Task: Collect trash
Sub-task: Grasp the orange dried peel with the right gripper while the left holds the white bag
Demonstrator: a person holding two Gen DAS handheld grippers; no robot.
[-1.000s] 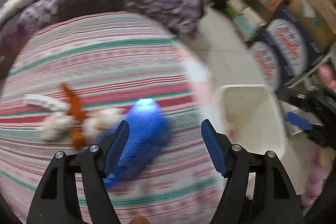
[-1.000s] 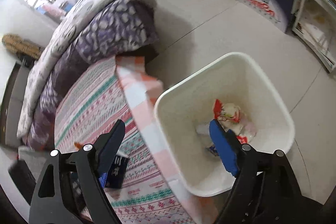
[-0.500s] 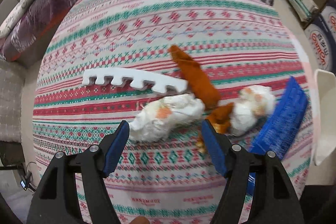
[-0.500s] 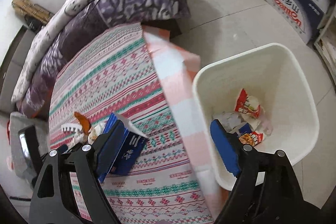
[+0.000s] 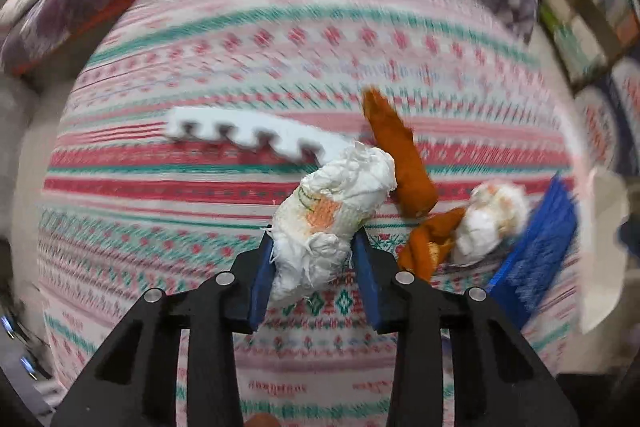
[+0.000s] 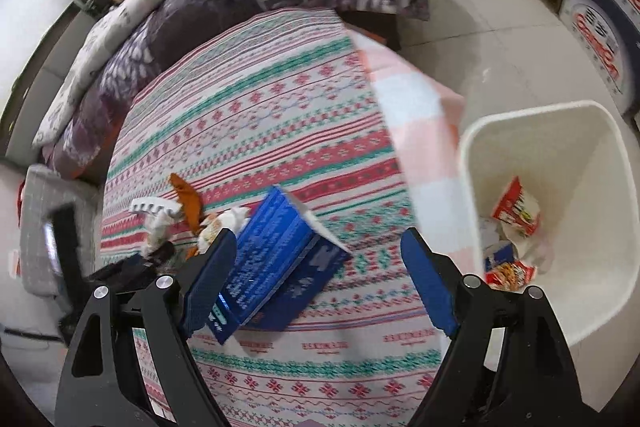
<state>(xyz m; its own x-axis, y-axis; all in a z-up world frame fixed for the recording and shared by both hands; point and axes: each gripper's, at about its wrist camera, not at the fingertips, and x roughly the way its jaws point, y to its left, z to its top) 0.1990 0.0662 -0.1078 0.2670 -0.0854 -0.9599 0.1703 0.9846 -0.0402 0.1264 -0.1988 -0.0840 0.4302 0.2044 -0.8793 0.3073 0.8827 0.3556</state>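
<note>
Closing on a tissue wad, the left gripper pinches; the right gripper gapes over unreadable blue box.

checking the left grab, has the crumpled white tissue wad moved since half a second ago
Yes. The tissue wad lay below the white foam strip; now its far end is tipped up over the strip's right end, with the left gripper closing on it.

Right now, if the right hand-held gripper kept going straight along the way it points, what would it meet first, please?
Most likely the blue carton lying on the patterned bedspread. It sits just ahead of the open right hand-held gripper, toward its left finger; depth is hard to judge, so the right finger might reach bare bedspread first.
</note>
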